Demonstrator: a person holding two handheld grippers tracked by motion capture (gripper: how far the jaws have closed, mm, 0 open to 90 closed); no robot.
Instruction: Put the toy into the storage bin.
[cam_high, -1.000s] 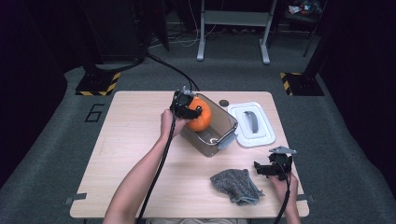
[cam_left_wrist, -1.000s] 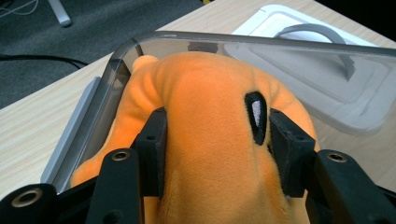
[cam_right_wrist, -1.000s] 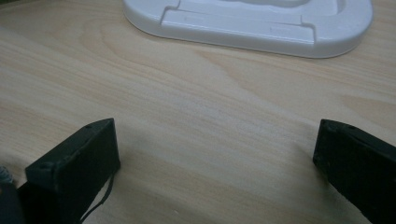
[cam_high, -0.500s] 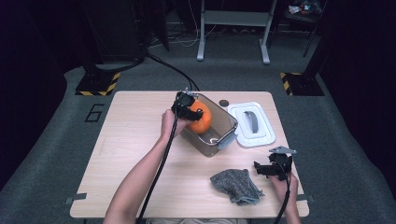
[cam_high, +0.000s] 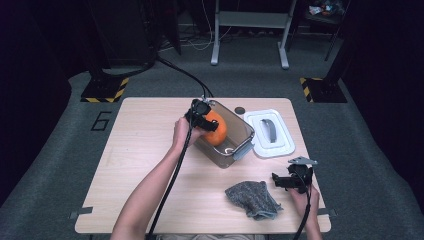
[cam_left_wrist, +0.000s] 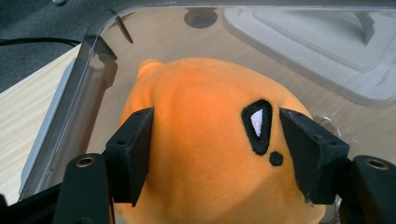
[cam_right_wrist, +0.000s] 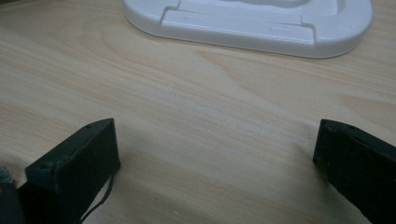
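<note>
While left gripper (cam_left_wrist: 212, 154) jaws have just been opening around the plush (cam_left_wrist: 210, 140) — now inside the bin (cam_high: 243, 127) | release underway, withdrawal left | right gripper (cam_right_wrist: 210, 177) — jaws apart, idle beside cloth (cam_high: 251, 199)

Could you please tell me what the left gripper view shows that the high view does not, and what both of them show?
Left gripper view alone: the black-outlined mark on the orange plush toy, and the left gripper fingers flanking it, having just been opening.

High view alone: the grey cloth, the right gripper, both forearms.

Both: the toy in the clear container and the white lid beside it.
</note>
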